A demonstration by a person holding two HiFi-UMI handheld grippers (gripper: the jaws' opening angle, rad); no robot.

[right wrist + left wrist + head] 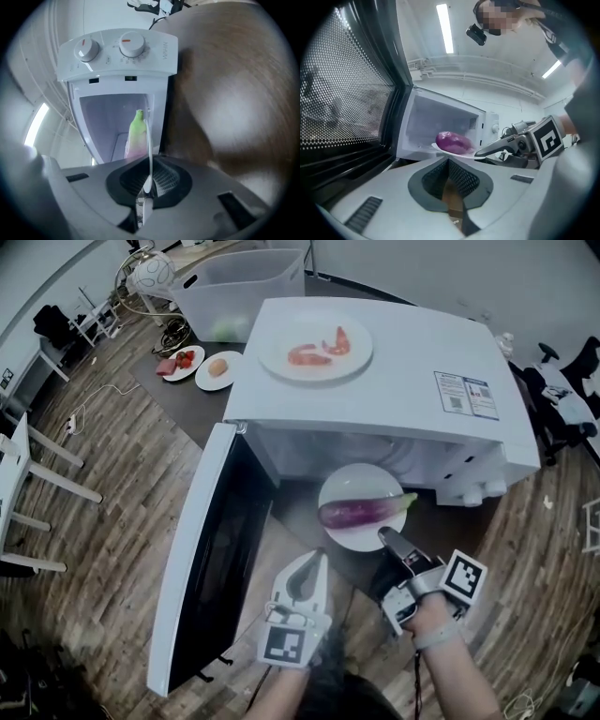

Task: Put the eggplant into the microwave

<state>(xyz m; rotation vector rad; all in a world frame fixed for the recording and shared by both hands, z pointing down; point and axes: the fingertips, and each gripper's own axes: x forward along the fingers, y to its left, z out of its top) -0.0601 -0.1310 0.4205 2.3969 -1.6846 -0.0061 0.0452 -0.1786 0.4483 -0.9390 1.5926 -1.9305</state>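
Head view: the long purple eggplant (361, 512) lies on a round white plate (349, 480) at the white microwave's (394, 362) mouth. The right claw (386, 538) is clamped on the plate's near rim.

Left gripper view: the left claw (449, 161) is together and empty, so best kept aside.

Right gripper view: the rim sits pinched between the pads. Slide it in level.

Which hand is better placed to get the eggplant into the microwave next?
Right. The right gripper is shut on the rim of the plate carrying the eggplant, at the open microwave's mouth. The left gripper holds nothing, beside the door.
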